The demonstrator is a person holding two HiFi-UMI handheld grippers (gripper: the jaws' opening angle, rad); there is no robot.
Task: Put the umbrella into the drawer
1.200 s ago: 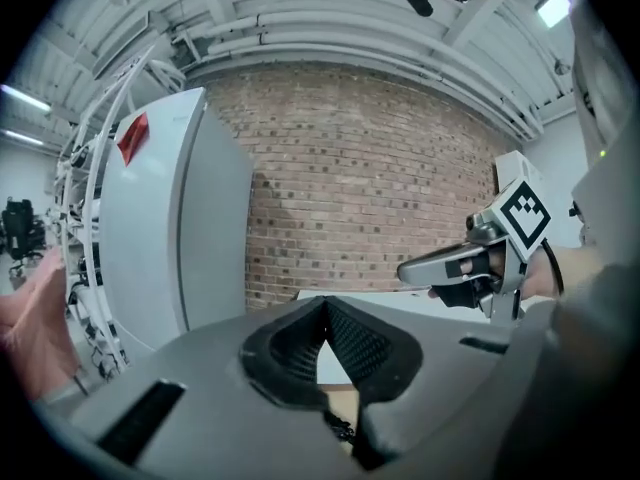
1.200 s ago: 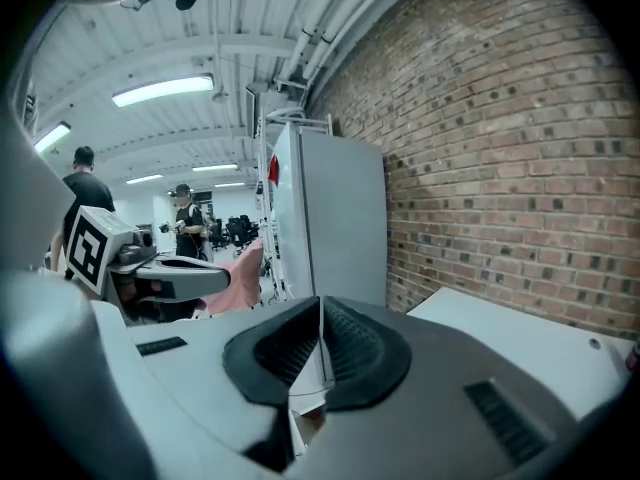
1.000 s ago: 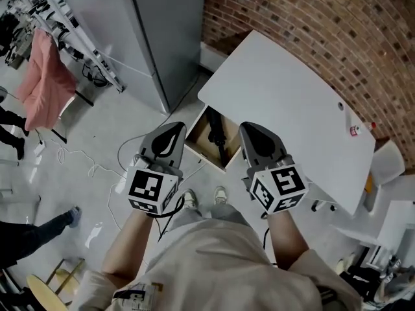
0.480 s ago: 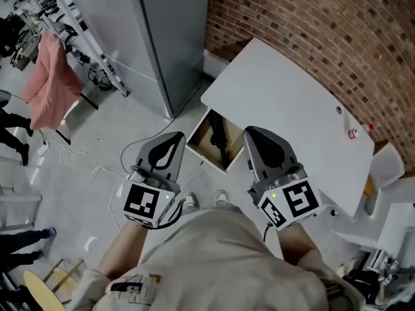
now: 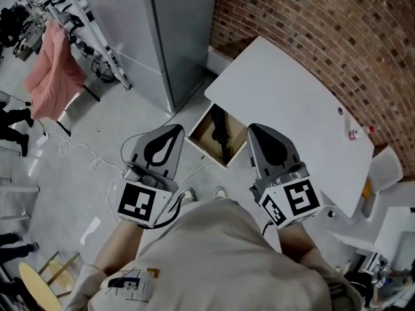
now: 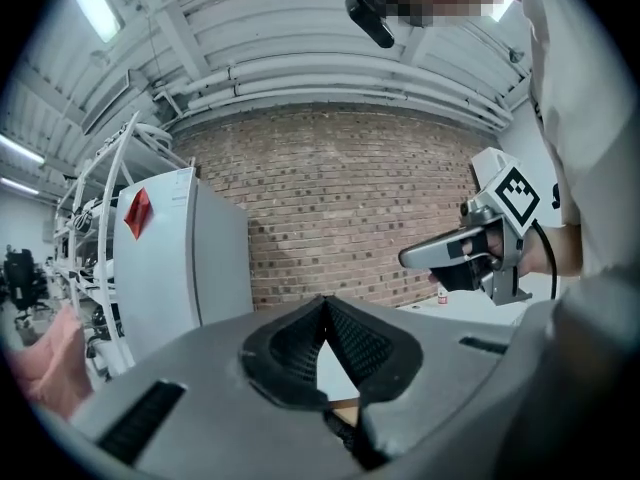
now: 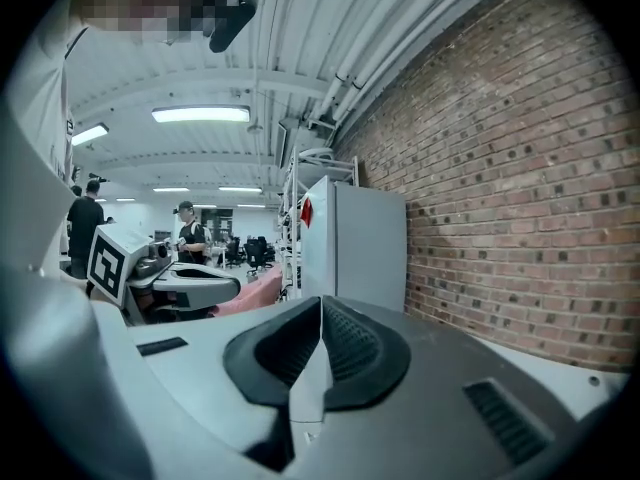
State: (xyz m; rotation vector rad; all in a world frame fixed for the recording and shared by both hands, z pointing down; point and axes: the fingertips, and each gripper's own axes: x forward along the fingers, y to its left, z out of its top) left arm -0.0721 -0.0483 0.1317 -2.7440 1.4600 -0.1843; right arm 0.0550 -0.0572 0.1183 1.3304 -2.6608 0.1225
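A black folded umbrella [image 5: 220, 131] lies inside the open wooden drawer [image 5: 200, 141] under the near left edge of the white table [image 5: 292, 102]. Both grippers hover above and in front of the drawer, pointing roughly level. My left gripper [image 5: 174, 132] is to the drawer's left; its jaws meet at the tips with nothing between them [image 6: 323, 304]. To the drawer's right, my right gripper [image 5: 256, 132] is shut and empty as well [image 7: 320, 304]. Each gripper shows in the other's view: the right gripper [image 6: 412, 258] and the left gripper [image 7: 228, 286].
A tall grey cabinet [image 5: 175, 31] stands left of the table against the brick wall [image 5: 337, 24]. A small bottle [image 5: 355, 133] stands on the table's far right. Cables [image 5: 84, 157] trail over the floor. A pink cloth [image 5: 52, 70] hangs from a rack, and people stand at far left.
Both grippers have risen and drawn back a little from the drawer, still shut. The umbrella and the open drawer have not moved.
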